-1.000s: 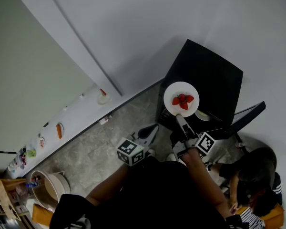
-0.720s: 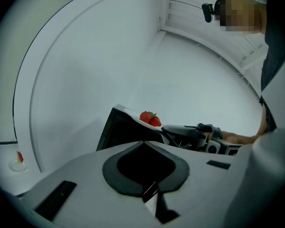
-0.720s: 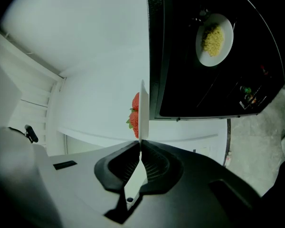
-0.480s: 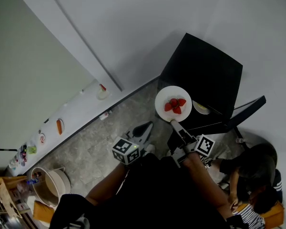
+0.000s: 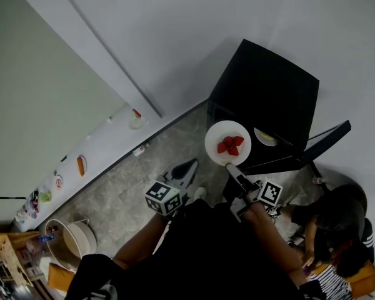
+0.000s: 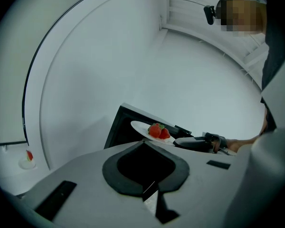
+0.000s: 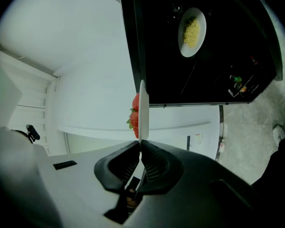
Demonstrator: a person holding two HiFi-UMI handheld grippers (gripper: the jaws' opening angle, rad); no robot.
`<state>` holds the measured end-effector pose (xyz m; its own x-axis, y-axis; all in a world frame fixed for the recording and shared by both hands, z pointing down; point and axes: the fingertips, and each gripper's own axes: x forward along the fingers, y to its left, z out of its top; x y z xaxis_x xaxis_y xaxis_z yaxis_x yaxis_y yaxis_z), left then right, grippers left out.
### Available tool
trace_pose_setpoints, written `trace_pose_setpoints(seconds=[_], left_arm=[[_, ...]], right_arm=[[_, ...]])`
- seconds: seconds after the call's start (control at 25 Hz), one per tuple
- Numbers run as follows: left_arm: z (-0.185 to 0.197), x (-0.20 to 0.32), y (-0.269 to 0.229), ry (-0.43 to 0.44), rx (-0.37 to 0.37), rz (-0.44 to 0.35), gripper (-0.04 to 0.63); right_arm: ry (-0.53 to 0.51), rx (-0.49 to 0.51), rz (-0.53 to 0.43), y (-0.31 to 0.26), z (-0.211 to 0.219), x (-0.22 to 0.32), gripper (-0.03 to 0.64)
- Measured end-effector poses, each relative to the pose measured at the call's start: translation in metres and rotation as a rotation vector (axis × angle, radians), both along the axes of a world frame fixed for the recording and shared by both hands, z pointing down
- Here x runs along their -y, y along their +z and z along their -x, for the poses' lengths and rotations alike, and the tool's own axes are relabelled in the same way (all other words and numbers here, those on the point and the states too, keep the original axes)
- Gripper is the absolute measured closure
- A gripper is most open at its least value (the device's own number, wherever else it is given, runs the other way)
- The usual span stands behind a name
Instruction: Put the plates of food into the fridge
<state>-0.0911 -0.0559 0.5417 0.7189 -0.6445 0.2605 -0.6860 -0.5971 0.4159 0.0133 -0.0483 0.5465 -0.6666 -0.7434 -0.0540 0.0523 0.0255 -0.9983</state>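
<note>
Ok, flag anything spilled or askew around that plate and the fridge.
Nothing stands out. The strawberries sit on the white plate, gripped at its rim by the right gripper; the plate of yellow food lies inside the open fridge.

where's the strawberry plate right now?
Head view, centre-right: the round white plate of red strawberries is clamped by its rim in the right tool, in front of the open black fridge, near the white plate of yellow food inside.

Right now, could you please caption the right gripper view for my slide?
Right gripper pinches the strawberry plate edge-on before the black fridge, which holds a plate of yellow food.
</note>
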Motion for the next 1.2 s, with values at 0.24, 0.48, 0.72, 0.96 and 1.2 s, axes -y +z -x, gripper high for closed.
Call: trace_pose_setpoints(seconds=[0.24, 0.48, 0.72, 0.96, 1.2], left_arm=[[0.004, -0.003, -0.006, 0.016, -0.001, -0.001, 0.572], [-0.006, -0.006, -0.005, 0.031, 0.012, 0.000, 0.572], [-0.005, 0.002, -0.006, 0.035, 0.024, 0.001, 0.572], [0.001, 0.014, -0.004, 0.017, 0.029, 0.003, 0.572], [0.000, 0.024, -0.003, 0.010, 0.020, 0.009, 0.572]], right_arm=[[0.042, -0.011, 0.053, 0.029, -0.010, 0.007, 0.583], [0.090, -0.052, 0.075, 0.063, -0.032, 0.025, 0.583], [0.135, -0.034, 0.106, 0.086, -0.040, 0.059, 0.583], [0.147, -0.074, 0.117, 0.109, -0.045, 0.085, 0.583], [0.177, -0.063, 0.146, 0.123, -0.049, 0.099, 0.583]])
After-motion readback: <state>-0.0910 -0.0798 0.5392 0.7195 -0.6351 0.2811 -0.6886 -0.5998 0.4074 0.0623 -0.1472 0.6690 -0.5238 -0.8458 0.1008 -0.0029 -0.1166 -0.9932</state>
